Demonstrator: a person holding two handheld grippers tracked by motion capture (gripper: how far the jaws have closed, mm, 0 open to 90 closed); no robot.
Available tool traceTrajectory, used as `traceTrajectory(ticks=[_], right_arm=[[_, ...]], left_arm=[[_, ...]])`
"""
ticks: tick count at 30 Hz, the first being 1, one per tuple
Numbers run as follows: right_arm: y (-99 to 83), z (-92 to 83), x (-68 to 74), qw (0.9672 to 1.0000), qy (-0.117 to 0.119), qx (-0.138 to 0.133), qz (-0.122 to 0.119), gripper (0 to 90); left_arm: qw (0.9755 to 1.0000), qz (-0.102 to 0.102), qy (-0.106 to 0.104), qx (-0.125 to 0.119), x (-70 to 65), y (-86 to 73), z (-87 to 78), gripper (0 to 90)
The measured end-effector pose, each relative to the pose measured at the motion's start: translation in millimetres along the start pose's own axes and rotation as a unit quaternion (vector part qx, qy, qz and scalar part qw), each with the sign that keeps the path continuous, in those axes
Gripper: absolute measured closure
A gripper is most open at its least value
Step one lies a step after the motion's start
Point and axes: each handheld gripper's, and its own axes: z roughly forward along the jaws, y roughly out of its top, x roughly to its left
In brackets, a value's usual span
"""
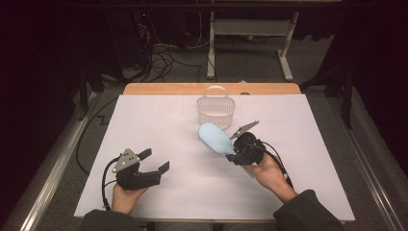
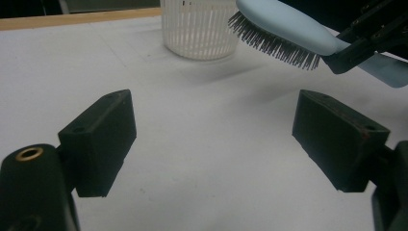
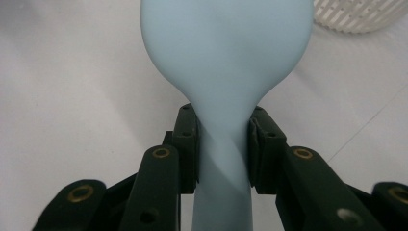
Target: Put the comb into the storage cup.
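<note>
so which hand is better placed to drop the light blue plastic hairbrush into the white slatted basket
Right: the right gripper already clamps the light blue plastic hairbrush beside the white slatted basket; the left gripper sits open, farther back.

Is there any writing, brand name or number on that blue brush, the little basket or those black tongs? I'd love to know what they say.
None can be read.
Hairbrush: plain light blue, no print showing.
Basket: plain white slats, no label.
Left tongs and right tongs: plain black with brass fittings, no markings visible.
Table cover: blank white.
</note>
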Motion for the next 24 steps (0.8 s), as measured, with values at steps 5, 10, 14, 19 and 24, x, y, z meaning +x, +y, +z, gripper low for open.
traceTrajectory(ticks=[5, 10, 14, 19, 24], right_arm=[[-2.2, -2.7, 0.7, 1.0000, 0.001, -0.003, -0.001, 70.3], [-4.8, -5.9, 0.5, 0.9999, 0.003, -0.011, 0.002, 70.3], [-6.5, -7.9, 1.0, 0.9999, 0.003, -0.013, 0.003, 70.3], [-8.1, -10.4, 2.2, 0.9998, 0.005, -0.018, 0.002, 70.3], [-10.0, -13.8, 3.1, 0.9996, 0.008, -0.025, 0.004, 70.3]], left_arm=[[1.0000, 0.006, -0.003, 0.000, -4.1, 3.1, 3.0, 14.6], [0.9999, 0.009, -0.008, 0.000, -8.6, 6.6, 6.7, 14.6], [0.9998, 0.012, -0.014, 0.003, -12.2, 9.9, 10.2, 11.6], [0.9997, 0.013, -0.022, 0.003, -16.1, 13.1, 14.6, 11.6], [0.9994, 0.015, -0.029, 0.006, -20.1, 16.4, 18.5, 11.6]])
